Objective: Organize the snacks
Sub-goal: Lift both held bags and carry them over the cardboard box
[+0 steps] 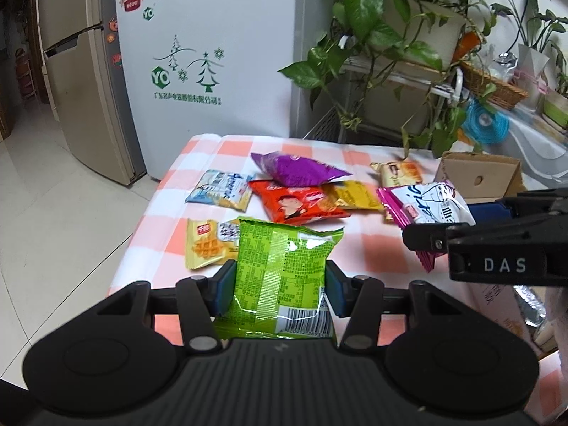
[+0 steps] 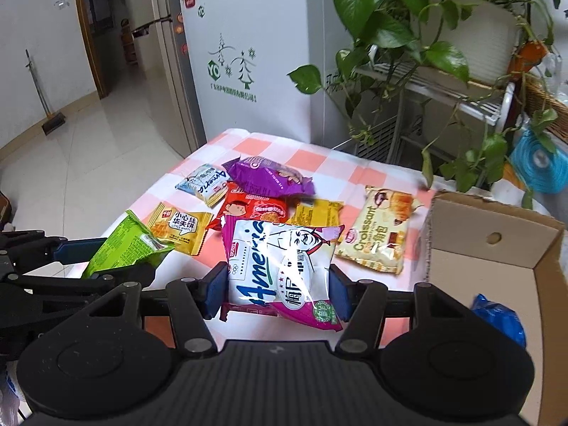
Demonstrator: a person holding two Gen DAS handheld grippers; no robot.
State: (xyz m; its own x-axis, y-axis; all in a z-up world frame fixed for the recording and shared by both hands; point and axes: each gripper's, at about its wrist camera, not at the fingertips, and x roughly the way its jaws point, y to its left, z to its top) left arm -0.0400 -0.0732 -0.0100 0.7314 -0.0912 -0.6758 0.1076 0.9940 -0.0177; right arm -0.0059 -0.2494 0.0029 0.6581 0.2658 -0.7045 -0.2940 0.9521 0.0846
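**Readable print on packets, freezer and tool**

The white-and-pink packet (image 2: pixel 284 277) reads "Ameri…" in blue script. The cream packet (image 2: pixel 380 234) says "Croissant". The yellow packet (image 2: pixel 179 229) carries "LITTLE WAFFLE" under Chinese characters. The white freezer (image 1: pixel 209 64) bears green "YO" logos. The right tool (image 1: pixel 504 248) is stamped "DAS".

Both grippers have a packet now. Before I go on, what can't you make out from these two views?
- Cardboard box interior: right wrist view, cut by the edge; a blue wrapper shows, rest unseen.
- Yellow packet: front hidden under the purple packet.
- Green packet: only its back shows, both views.
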